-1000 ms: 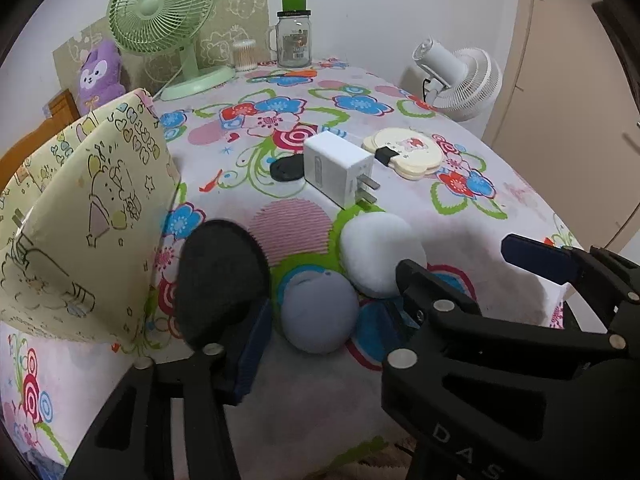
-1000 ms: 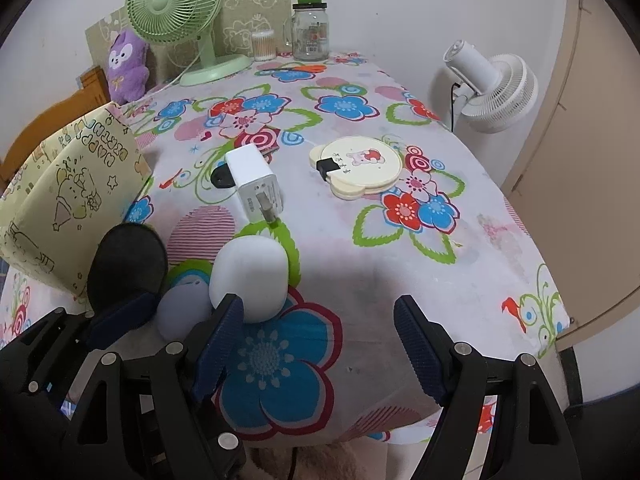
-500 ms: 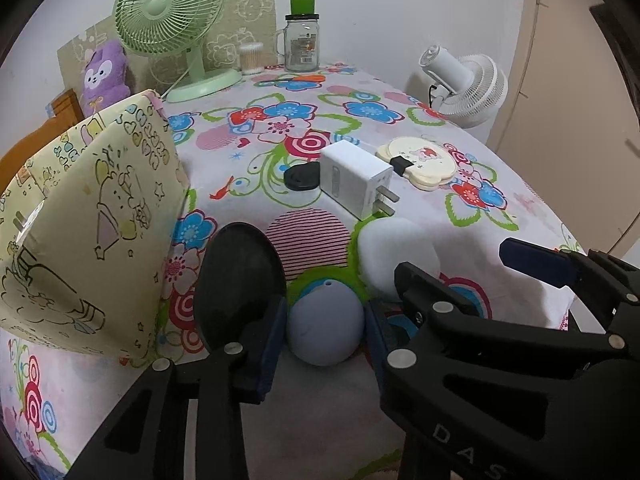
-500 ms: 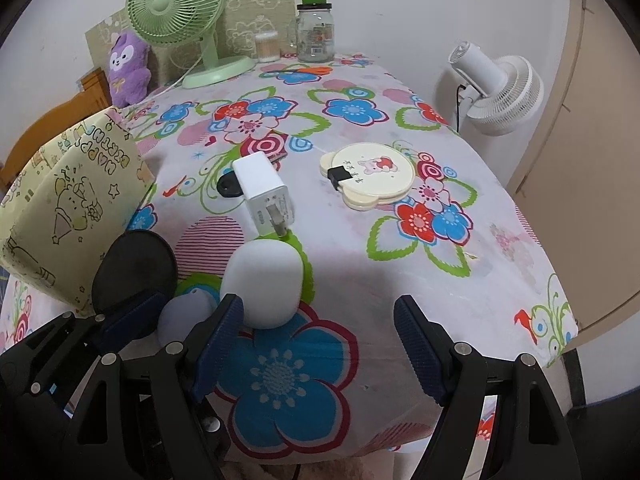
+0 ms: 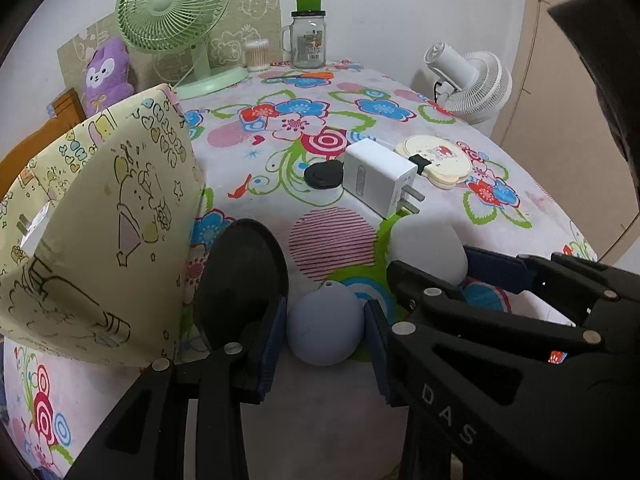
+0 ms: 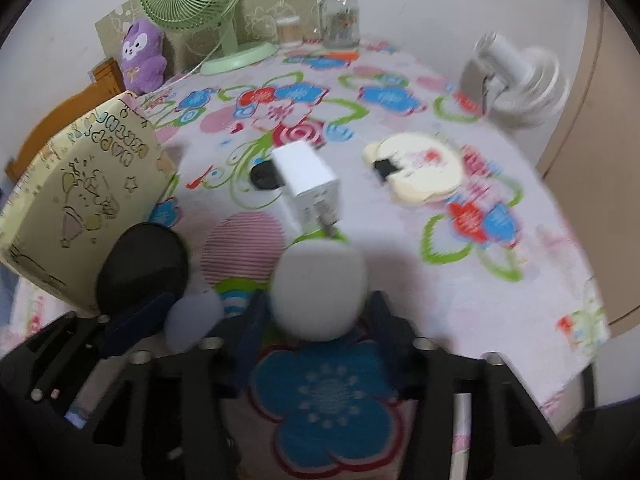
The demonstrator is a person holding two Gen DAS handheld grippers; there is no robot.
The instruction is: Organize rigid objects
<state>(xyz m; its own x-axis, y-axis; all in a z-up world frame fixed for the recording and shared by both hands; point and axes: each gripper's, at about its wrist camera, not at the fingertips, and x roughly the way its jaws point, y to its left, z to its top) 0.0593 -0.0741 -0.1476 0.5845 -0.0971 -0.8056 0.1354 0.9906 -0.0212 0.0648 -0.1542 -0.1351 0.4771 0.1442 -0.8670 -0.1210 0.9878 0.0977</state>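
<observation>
Both grippers are down at the near edge of the bench [image 5: 320, 400], and each has its own egg-shaped target. The left gripper [image 5: 325, 322] is pinching the lavender egg-shaped object [image 5: 325, 330]: the blue pads sit flush against its two flanks, narrow tip pointing away toward the far side of the bench. That one looks secured.

Just to its right, the right gripper [image 6: 316, 316] is closing on the white egg-shaped object [image 6: 318, 292]. The white piece sits squarely between the jaws, but the view is blurred and it cannot be told whether the pads have met its sides yet. The two eggs lie side by side, close to one another, so the two grippers are working almost shoulder to shoulder.

Now the relation that matters: the yellow cartoon-print bag [image 5: 96, 232] stands to the left of both grippers, just beside the left one. A black oval disc [image 5: 240, 280] sits upright between the bag and the left finger. The left hand is clearly the nearer to that bag; the right would have to cross over the left to get there.

Farther back, untouched, lie the white charger plug [image 5: 378, 178], a small black piece [image 5: 324, 174] touching it, and a cream bear-shaped case [image 5: 438, 160]. Judging by this, the tidying is at an early stage, with a lift up and leftward the likely demand.
</observation>
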